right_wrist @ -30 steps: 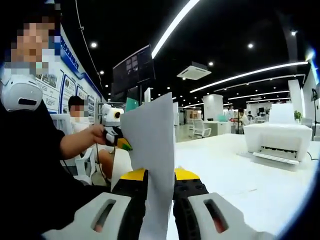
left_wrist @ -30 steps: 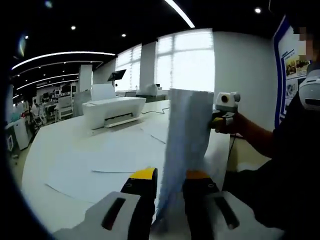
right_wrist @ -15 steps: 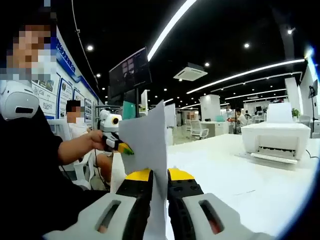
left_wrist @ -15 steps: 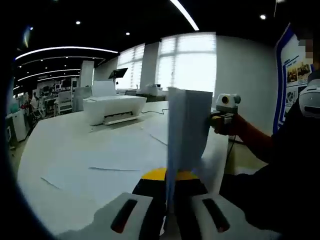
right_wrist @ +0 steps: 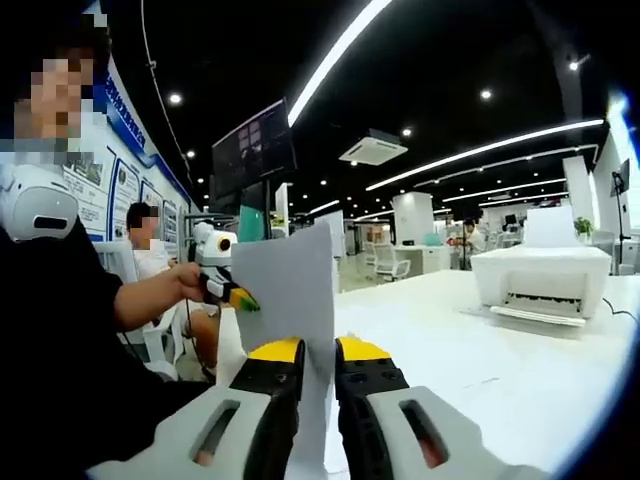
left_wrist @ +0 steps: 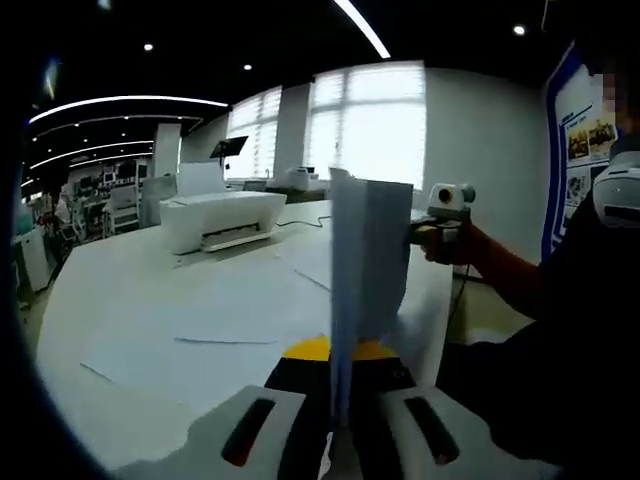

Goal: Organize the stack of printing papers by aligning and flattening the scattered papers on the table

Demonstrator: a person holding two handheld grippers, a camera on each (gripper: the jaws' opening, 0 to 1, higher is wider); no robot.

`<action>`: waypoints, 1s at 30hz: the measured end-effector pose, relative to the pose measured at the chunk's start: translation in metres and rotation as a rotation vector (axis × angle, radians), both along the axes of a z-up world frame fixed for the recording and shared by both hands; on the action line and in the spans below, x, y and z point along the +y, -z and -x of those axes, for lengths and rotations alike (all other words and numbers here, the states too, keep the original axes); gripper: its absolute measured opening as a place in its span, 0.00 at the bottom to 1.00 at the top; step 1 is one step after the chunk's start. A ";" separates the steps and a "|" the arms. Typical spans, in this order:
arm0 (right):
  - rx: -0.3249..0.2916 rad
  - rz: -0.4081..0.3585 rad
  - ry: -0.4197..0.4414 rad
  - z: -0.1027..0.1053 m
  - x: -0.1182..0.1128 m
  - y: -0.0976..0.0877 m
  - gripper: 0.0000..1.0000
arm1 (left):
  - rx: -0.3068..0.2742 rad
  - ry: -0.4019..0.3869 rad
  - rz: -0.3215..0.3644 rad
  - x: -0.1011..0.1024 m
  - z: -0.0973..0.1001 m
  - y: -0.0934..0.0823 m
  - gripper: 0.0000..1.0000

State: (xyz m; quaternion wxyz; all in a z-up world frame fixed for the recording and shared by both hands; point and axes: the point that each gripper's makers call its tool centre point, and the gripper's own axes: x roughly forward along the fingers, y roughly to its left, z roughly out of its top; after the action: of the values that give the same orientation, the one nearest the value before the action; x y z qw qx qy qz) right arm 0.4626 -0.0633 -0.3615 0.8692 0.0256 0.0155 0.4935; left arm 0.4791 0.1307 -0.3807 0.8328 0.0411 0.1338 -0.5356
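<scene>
A stack of white printing papers (left_wrist: 368, 250) stands upright on edge over the white table (left_wrist: 140, 290). My left gripper (left_wrist: 335, 352) is shut on its near edge, yellow-tipped jaws pressed against both faces. My right gripper (left_wrist: 420, 233), held in a hand, grips the far edge. In the right gripper view the same stack (right_wrist: 290, 290) rises between the jaws of my right gripper (right_wrist: 318, 352), which is shut on it. The left gripper (right_wrist: 237, 297) holds the opposite edge there. Loose sheets (left_wrist: 230, 325) lie flat on the table to the left of the stack.
A white printer (left_wrist: 222, 218) stands further back on the table, also in the right gripper view as the printer (right_wrist: 540, 285). The operator's dark sleeve and arm (left_wrist: 520, 290) fill the right side. Another person (right_wrist: 150, 260) sits behind on a chair.
My left jaws have closed from a wide gap onto the paper stack. The right jaws have narrowed on it too. The stack stays upright.
</scene>
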 end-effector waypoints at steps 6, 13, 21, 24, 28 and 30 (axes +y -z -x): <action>-0.034 -0.020 -0.017 0.006 0.000 -0.014 0.00 | 0.009 0.023 0.004 -0.006 0.005 -0.006 0.07; -0.019 -0.068 -0.014 0.009 -0.006 -0.023 0.00 | 0.085 0.050 0.060 -0.006 0.015 -0.014 0.07; 0.056 -0.097 -0.039 0.015 -0.004 -0.021 0.00 | 0.126 0.083 0.102 -0.005 0.023 -0.019 0.07; 0.073 -0.101 -0.042 0.017 -0.004 -0.021 0.00 | 0.119 0.090 0.112 -0.005 0.028 -0.021 0.07; 0.109 -0.112 -0.034 0.016 -0.006 -0.018 0.00 | 0.126 0.098 0.147 -0.004 0.032 -0.026 0.07; 0.125 -0.118 -0.030 0.015 -0.008 -0.016 0.00 | 0.130 0.099 0.161 -0.002 0.033 -0.028 0.07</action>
State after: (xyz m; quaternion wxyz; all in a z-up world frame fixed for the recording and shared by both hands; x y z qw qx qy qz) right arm 0.4474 -0.0708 -0.3454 0.8561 0.1070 0.0410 0.5039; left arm 0.4461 0.1285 -0.3528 0.7955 -0.0542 0.1420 -0.5866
